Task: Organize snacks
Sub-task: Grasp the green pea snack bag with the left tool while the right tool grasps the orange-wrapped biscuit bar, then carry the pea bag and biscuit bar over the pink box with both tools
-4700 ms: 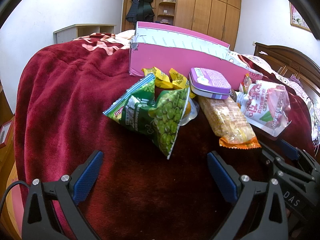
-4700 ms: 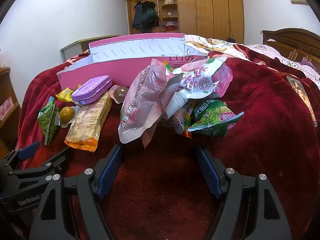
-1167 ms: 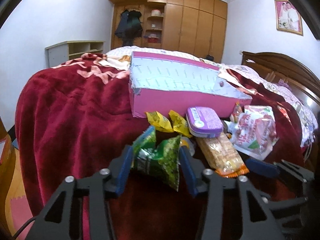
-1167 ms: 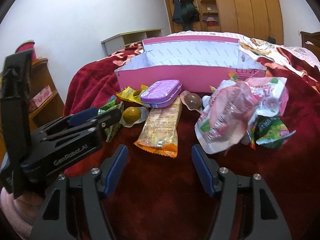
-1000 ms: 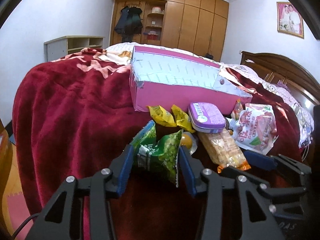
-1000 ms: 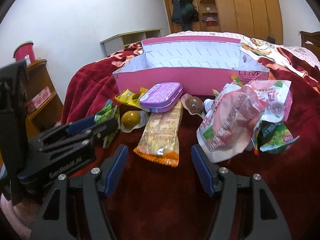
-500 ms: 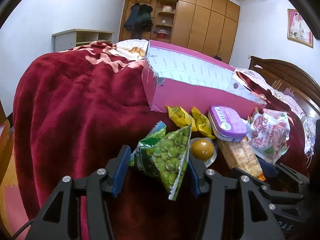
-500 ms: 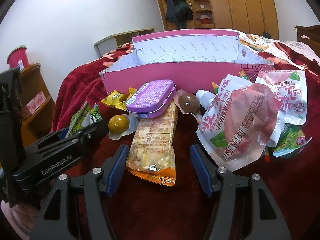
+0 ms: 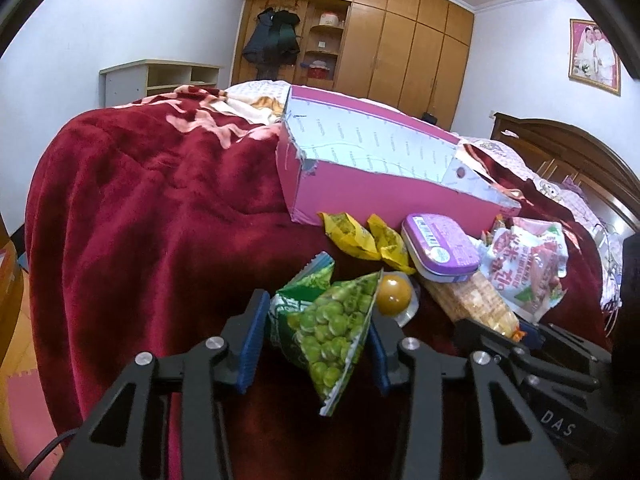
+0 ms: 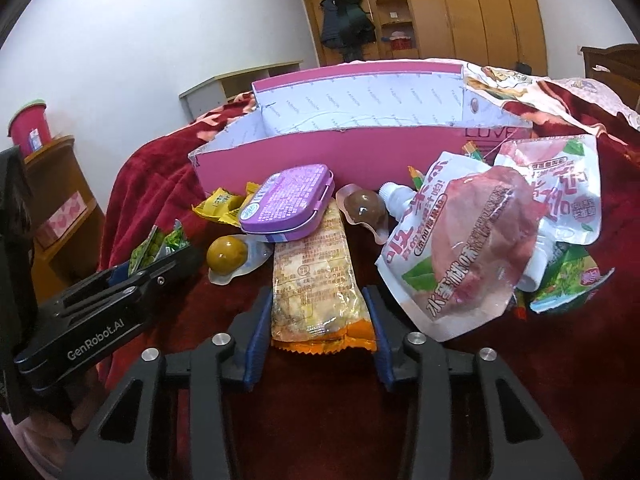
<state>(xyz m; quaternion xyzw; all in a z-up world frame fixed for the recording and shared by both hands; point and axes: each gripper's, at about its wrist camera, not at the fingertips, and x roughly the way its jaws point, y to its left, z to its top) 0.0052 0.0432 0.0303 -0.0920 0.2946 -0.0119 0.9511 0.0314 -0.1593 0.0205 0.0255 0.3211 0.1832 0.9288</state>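
Your left gripper (image 9: 316, 340) squeezes the green pea bag (image 9: 328, 328) between its blue pads. Your right gripper (image 10: 318, 332) has its jaws close on both sides of the cracker pack (image 10: 316, 280); you cannot tell if they press it. The other snacks lie on the red blanket (image 9: 140, 208), just in front of the pink box (image 10: 360, 148).

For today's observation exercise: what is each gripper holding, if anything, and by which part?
The left gripper grips the green pea bag across its middle, by its sides. The right gripper straddles the cracker packet's lower end; whether it grips cannot be told.
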